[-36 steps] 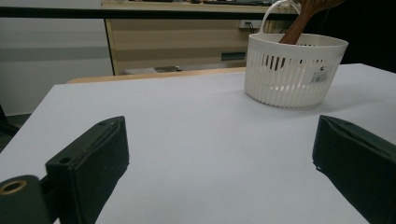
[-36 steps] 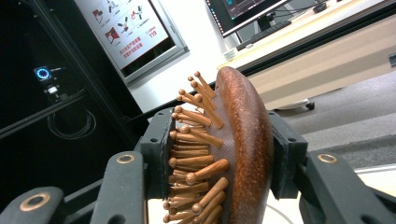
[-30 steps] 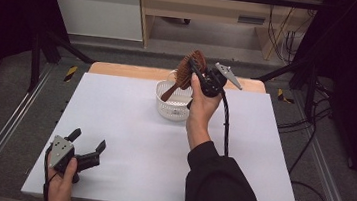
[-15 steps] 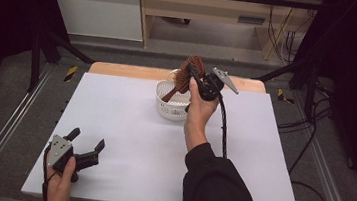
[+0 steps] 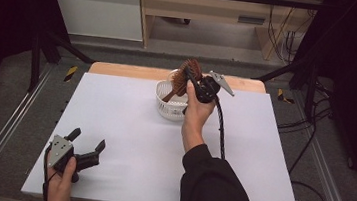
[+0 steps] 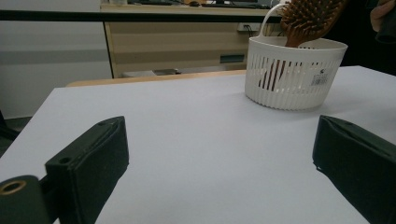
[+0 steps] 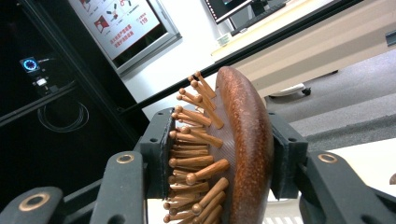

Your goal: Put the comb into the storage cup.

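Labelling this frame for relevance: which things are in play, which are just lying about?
In play:
- wooden hairbrush, clamped in the right gripper, handle down in the basket
- white slatted basket

Lying about:
- left gripper, open, idle at the near table edge
- yellow-black tool on the floor

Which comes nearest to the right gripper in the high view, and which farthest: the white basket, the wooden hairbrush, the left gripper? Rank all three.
1. wooden hairbrush: clamped between the jaws of the right gripper.
2. white basket: just below and left of it.
3. left gripper: far off at the table's near-left corner.
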`<state>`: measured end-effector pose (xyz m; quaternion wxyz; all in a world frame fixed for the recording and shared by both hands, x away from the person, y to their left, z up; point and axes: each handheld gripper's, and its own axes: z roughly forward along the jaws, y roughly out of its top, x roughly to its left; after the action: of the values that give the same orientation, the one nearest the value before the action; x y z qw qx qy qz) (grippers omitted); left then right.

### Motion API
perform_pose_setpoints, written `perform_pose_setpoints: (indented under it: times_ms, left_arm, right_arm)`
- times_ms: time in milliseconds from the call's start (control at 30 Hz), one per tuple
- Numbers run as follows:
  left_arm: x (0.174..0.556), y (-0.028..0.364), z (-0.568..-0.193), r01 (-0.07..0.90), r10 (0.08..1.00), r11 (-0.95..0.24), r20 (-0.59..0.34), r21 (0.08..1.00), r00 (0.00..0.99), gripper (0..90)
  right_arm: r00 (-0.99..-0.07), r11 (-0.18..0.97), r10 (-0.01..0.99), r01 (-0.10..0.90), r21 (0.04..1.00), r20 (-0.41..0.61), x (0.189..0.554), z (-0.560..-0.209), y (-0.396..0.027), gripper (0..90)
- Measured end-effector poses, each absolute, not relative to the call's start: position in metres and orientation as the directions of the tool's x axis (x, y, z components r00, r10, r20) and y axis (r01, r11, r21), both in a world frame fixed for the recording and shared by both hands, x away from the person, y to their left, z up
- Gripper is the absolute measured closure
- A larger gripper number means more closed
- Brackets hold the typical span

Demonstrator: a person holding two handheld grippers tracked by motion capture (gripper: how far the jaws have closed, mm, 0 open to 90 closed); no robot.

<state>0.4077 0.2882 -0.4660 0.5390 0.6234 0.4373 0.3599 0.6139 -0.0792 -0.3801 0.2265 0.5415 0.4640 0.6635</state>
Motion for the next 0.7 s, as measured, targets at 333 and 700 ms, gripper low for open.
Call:
perform_pose_setpoints:
  times_ms: [333,700]
  left_arm:
    - [0.4076,0.2878,-0.466,0.158,0.932,-0.042,-0.018,0.987,0.363,3.6]
    - [0.4076,0.2879,-0.4661,0.158,0.932,-0.042,-0.019,0.987,0.363,3.6]
  right_arm:
    - [-0.309,-0.473,0.8,0.203,0.857,0.515,0.6151,-0.3823,-0.0789,50.7]
    - [-0.305,-0.478,0.798,0.203,0.855,0.519,0.6167,-0.385,-0.0781,50.7]
